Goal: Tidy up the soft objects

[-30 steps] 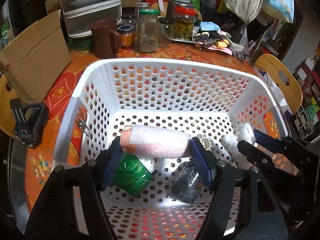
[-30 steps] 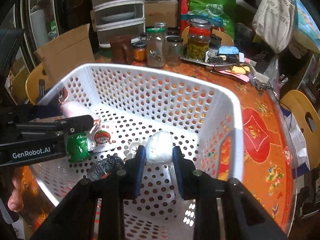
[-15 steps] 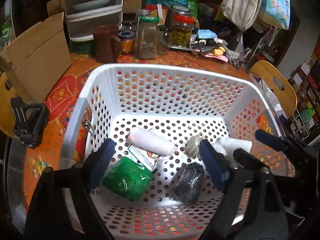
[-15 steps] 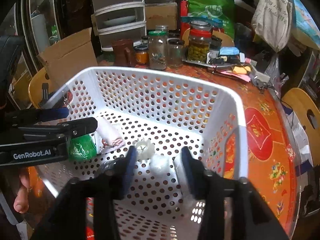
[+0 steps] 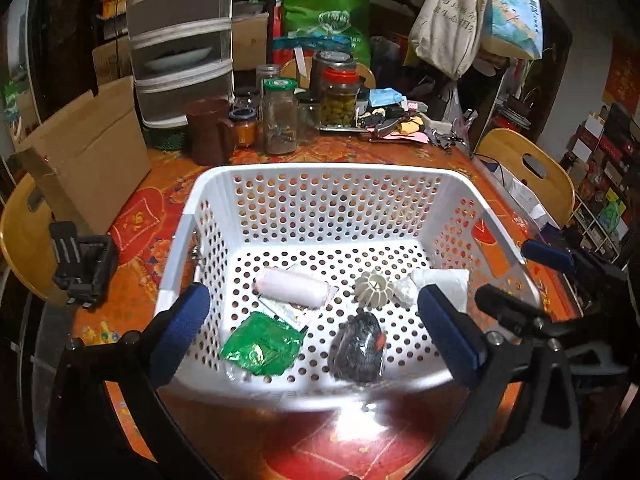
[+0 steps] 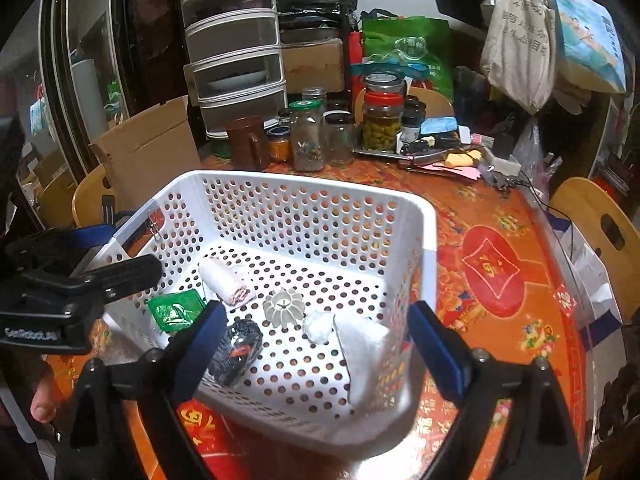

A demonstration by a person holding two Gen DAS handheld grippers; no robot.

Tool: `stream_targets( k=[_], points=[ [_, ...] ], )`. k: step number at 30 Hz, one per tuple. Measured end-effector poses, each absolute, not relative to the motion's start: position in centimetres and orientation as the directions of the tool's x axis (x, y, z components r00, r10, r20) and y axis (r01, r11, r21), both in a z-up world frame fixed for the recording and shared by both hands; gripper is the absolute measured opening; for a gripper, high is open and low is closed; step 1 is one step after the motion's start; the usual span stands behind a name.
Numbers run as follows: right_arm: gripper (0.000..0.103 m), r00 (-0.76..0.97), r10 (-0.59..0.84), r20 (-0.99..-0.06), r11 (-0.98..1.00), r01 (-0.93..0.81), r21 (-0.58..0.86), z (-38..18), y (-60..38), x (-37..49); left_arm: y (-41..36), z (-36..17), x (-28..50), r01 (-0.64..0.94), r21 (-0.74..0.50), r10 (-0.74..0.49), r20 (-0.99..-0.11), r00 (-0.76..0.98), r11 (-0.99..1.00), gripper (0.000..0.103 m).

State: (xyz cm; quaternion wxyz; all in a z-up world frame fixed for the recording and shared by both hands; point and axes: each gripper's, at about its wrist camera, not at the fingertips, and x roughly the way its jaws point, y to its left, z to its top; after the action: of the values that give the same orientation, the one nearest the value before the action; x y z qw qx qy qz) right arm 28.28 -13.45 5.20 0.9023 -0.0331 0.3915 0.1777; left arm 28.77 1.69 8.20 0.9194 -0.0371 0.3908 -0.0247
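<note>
Left gripper [image 5: 314, 330] spread wide and holding nothing, poised at the near rim of the white basket [image 5: 320, 172]; right gripper [image 6: 316, 344] likewise wide apart and empty, raised over the basket's near right corner. Straight ahead of the left gripper, on the basket floor: pink-white roll [image 5: 291, 288], long axis lying left to right across the fingers' line; green packet [image 5: 262, 346] nearer and slightly left; dark bundle [image 5: 359, 350] nearer and to the right. Ahead of the right gripper: small white wad [image 6: 319, 326] and folded white cloth [image 6: 362, 344] against the right wall, pale ribbed disc [image 6: 283, 308] just beyond. Probably the roll nearer the left gripper, the wad and cloth nearer the right. All soft things already inside the basket, itself on the orange-patterned bench [image 6: 492, 264]. Legible writing: "GenRobot.AI" on the left gripper's side in the right wrist view; characters on the hanging tote bag [image 6: 516, 36] too small to read.
</note>
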Motion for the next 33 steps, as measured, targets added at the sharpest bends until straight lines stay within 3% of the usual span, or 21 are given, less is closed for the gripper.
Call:
stream_targets(
  k=[7,13,17,26,33],
  points=[
    [0.096,0.645,0.316,-0.696,0.939,-0.319,0.131,5.8,-15.3,26.0,1.6,10.3,23.4,0.039,-0.089,-0.088,-0.657,0.748,0.995,0.103],
    [0.096,0.705,0.253,-0.662,0.953,-0.3,0.045,6.8,-15.4,21.9,2.0,11.5,19.2,0.04,-0.091,-0.088,-0.622,0.778,0.995,0.103],
    [0.096,0.706,0.285,-0.648,0.939,-0.342,0.04,7.5,-15.2,19.1,2.4,12.0,16.7,0.037,-0.1,-0.091,-0.612,0.786,0.994,0.103],
    [0.099,0.756,0.327,-0.567,0.935,-0.346,0.079,10.1,-15.9,12.1,1.5,13.5,9.4,0.036,-0.053,-0.06,-0.554,0.83,0.998,0.103],
    [0.101,0.803,0.332,-0.495,0.937,-0.341,0.074,10.9,-16.3,6.8,1.4,13.8,3.7,0.004,-0.083,-0.045,-0.507,0.861,0.997,0.103]
  ],
)
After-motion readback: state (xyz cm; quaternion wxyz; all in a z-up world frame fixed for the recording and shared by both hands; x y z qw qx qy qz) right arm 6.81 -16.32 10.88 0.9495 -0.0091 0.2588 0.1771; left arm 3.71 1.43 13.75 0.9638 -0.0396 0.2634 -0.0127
